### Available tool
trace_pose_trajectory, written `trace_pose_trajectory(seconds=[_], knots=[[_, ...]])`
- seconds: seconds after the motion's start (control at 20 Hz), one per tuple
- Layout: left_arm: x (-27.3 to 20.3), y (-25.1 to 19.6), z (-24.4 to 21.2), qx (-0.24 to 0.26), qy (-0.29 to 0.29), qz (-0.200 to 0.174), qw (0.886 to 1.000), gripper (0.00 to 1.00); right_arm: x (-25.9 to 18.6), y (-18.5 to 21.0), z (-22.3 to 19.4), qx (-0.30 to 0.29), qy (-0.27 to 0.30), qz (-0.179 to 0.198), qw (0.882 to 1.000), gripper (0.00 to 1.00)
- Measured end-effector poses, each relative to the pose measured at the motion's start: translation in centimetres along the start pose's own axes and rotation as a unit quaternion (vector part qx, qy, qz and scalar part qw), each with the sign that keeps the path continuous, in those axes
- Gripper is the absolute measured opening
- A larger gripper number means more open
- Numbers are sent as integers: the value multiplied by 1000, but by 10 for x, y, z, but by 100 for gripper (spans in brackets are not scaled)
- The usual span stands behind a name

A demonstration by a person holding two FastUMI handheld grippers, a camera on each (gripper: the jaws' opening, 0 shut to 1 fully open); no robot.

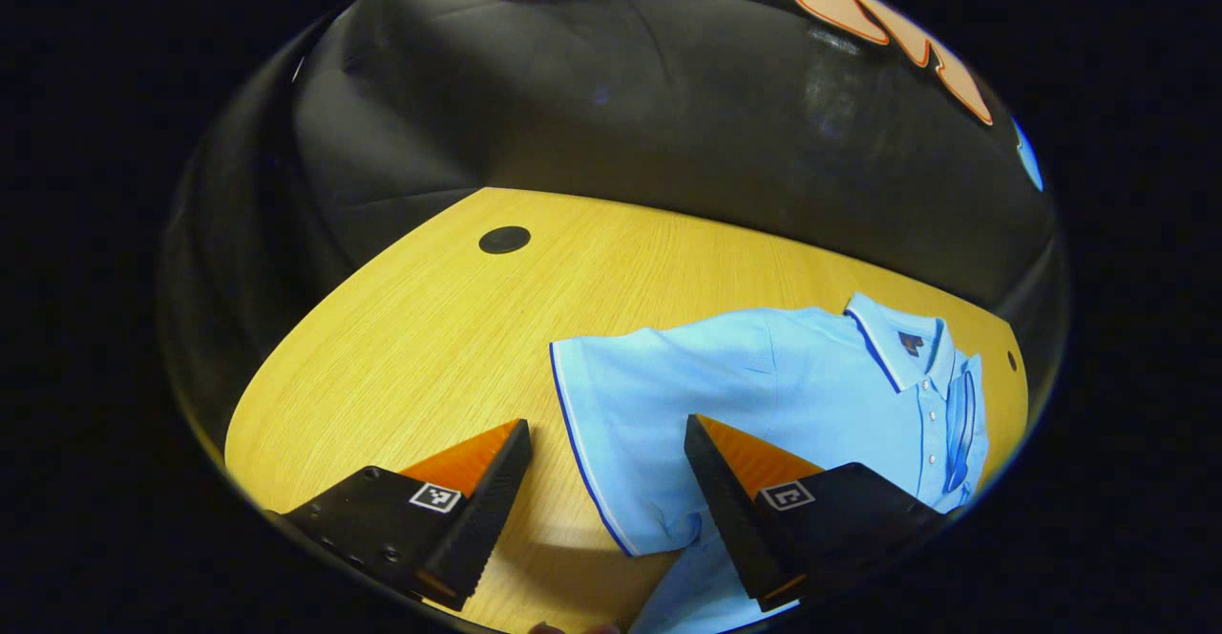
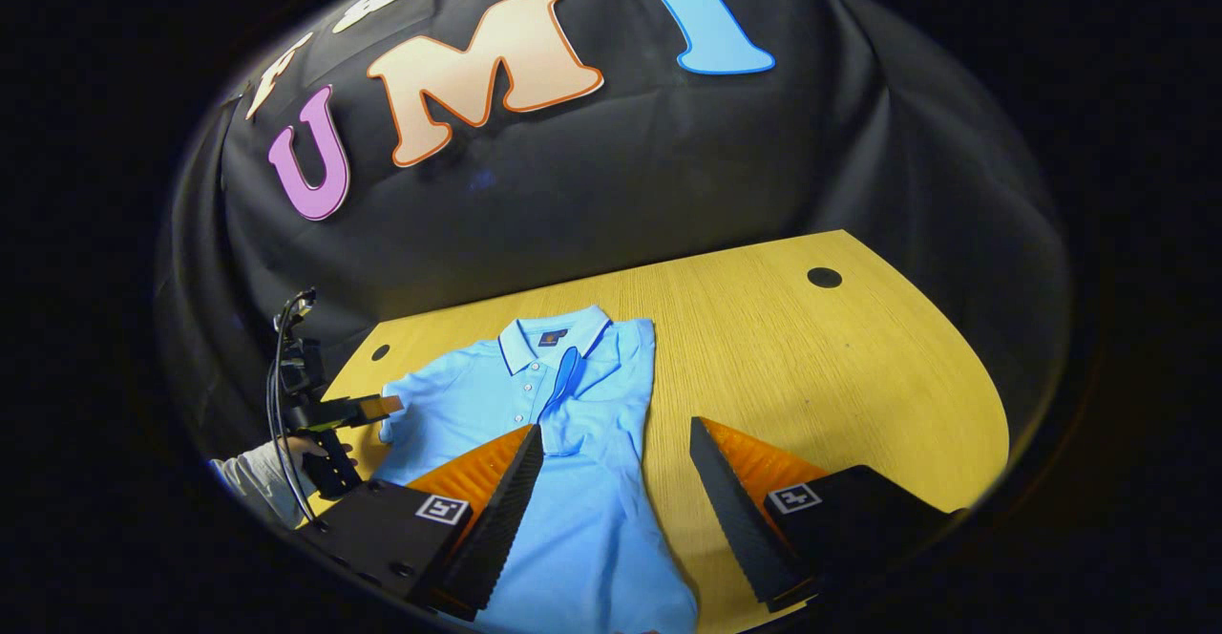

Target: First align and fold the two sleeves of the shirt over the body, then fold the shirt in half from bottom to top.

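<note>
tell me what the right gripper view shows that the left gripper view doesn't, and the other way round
Right gripper view alone: the left gripper held by a hand with a pale sleeve at the shirt's unfolded sleeve, and the shirt's other side already folded over the body, its edge straight.

Left gripper view alone: a close look at the spread sleeve and its dark-trimmed cuff, lying between that gripper's open fingers.

Both: the light blue polo shirt lying collar-up on the yellow wooden table, the collar, the button placket, and dark round holes in the tabletop.
</note>
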State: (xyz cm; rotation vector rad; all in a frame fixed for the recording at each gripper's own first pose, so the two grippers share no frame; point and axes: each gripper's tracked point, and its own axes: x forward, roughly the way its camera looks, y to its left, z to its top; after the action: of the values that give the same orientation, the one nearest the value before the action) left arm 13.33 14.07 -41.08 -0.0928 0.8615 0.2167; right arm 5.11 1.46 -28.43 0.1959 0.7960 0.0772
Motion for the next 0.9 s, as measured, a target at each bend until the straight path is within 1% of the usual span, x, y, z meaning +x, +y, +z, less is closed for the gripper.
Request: trace_pose_trajectory(seconds=[0.05, 0.15, 0.25, 0.3, 0.35, 0.4, 0.45, 0.5, 0.65, 0.7, 0.9], knots=[[1, 1, -3, 7, 6, 3, 1000, 97, 0, -2, 2, 1, -1, -2, 1000, 97], [3, 0, 2, 7, -2, 0, 1000, 98, -2, -6, 4, 2, -4, -5, 1000, 97], [3, -2, 2, 8, -2, -7, 1000, 95, -4, -10, 4, 4, -5, -8, 1000, 97], [6, -4, 5, 7, -5, -11, 1000, 83, -5, -13, 4, 6, -6, -9, 1000, 97], [4, -7, 6, 10, -7, -18, 1000, 66, -6, -15, 4, 8, -6, -9, 1000, 97], [2, -19, 7, 11, -6, -38, 999, 50, -8, -21, 2, 11, -7, -9, 1000, 97], [2, -29, 7, 8, -4, -49, 999, 26, -9, -25, 2, 13, -8, -9, 1000, 97], [4, -29, 7, 4, 2, -46, 999, 1, -11, -26, 0, 13, -9, -9, 1000, 97], [2, -29, 12, -16, 9, -31, 999, 0, -18, -29, -2, 14, -11, -9, 1000, 97], [-2, -33, 16, -18, 7, -33, 999, 0, -21, -32, -1, 14, -14, -10, 1000, 97], [-23, -73, 44, 15, -31, -67, 997, 0, -32, -41, 3, 16, -25, -11, 999, 97]])
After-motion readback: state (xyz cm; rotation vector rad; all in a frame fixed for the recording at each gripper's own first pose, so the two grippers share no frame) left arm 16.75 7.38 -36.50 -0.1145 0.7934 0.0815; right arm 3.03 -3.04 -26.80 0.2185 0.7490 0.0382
